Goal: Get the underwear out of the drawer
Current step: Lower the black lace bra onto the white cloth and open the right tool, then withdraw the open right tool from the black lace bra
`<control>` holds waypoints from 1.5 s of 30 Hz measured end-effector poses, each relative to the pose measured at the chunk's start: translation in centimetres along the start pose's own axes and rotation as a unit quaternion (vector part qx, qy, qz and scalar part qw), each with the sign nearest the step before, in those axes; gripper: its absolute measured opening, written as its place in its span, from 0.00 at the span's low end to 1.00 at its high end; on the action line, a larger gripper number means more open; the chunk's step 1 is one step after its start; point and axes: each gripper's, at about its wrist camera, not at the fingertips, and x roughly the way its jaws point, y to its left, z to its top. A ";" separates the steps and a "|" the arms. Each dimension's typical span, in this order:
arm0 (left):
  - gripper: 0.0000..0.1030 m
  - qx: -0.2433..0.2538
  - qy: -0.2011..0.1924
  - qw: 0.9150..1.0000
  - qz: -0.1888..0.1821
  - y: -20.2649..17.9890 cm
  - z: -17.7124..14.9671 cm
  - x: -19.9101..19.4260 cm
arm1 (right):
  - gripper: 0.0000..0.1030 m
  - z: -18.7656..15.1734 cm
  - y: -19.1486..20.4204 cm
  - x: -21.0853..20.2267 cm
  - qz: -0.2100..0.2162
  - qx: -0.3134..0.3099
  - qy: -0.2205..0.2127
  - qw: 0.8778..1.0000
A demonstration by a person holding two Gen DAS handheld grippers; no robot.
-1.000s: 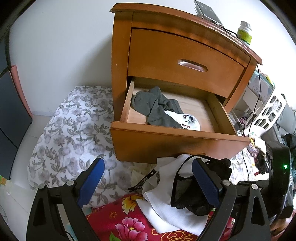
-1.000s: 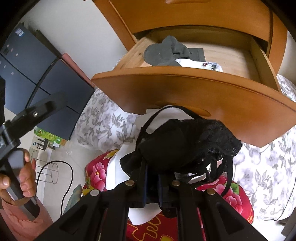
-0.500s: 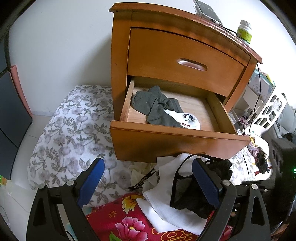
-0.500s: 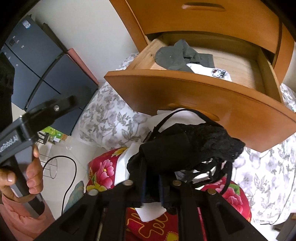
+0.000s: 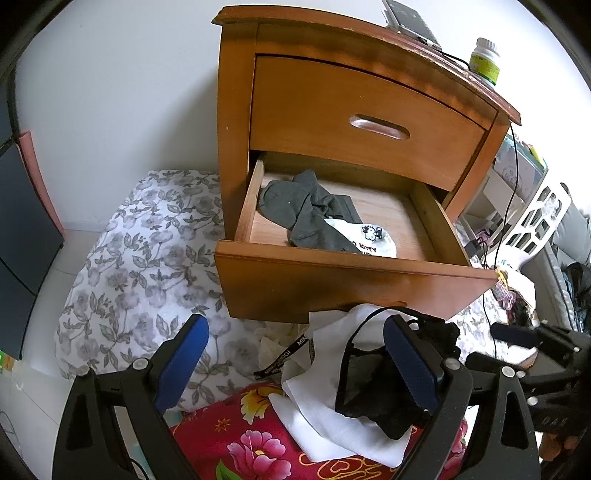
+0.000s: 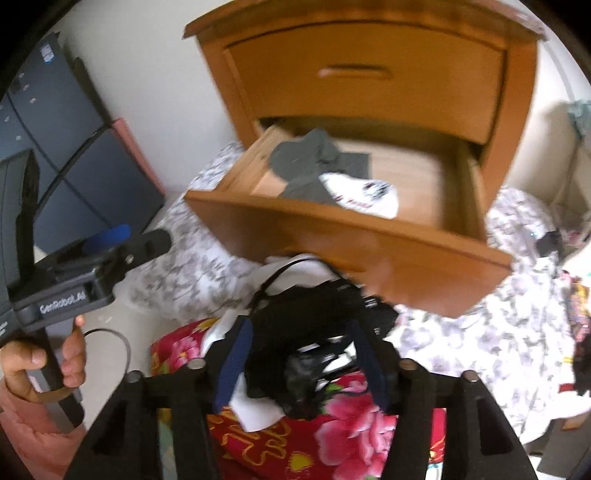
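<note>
The right gripper [image 6: 301, 350] has just been spreading its jaws, and they now stand well apart over the black lace underwear [image 6: 317, 317]. The bundle lies between the two blue pads but I see neither pad pressing on it; it looks let go, resting on a white cloth [image 5: 332, 417] and a red flowered cushion [image 6: 351, 417], just below the front edge of the pulled-out drawer [image 5: 351, 280]. The right wrist view is blurred, so finer contact between cloth and pads is hard to judge.

The left gripper [image 5: 295, 365] hangs with its jaws spread wide and nothing between them. Through the gap you look down at the grey-flowered bedding [image 5: 147, 266] and the white cloth; its right-hand pad hides part of the black underwear behind it. From the other side the person's left hand [image 6: 40, 369] is seen wrapped around that gripper's handle.

The lower drawer of the wooden nightstand [image 5: 236, 110] is drawn out. Inside, toward its left and front edge, lie a crumpled grey garment [image 5: 306, 214] and a white item with a cartoon print [image 5: 365, 238] partly under it; the right half of the drawer floor is bare wood. The upper drawer [image 5: 369, 114] is closed. On the top of the nightstand, near its right rear corner, stands a small bottle with a green label [image 5: 485, 61], beside a flat dark device [image 5: 410, 18].
</note>
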 end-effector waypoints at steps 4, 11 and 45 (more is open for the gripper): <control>0.93 0.003 0.007 1.000 -0.002 -0.3 -0.1 0.3 | 0.77 0.2 -1.0 -0.1 -0.029 0.012 -0.005 0.999; 0.93 0.004 0.013 1.000 -0.001 -0.5 -0.1 0.4 | 0.98 0.0 -2.1 0.2 -0.036 0.024 -0.009 0.999; 0.93 0.015 -0.012 0.999 0.028 -1.3 5.7 3.0 | 1.00 0.5 -7.7 1.4 -0.034 0.098 -0.054 0.993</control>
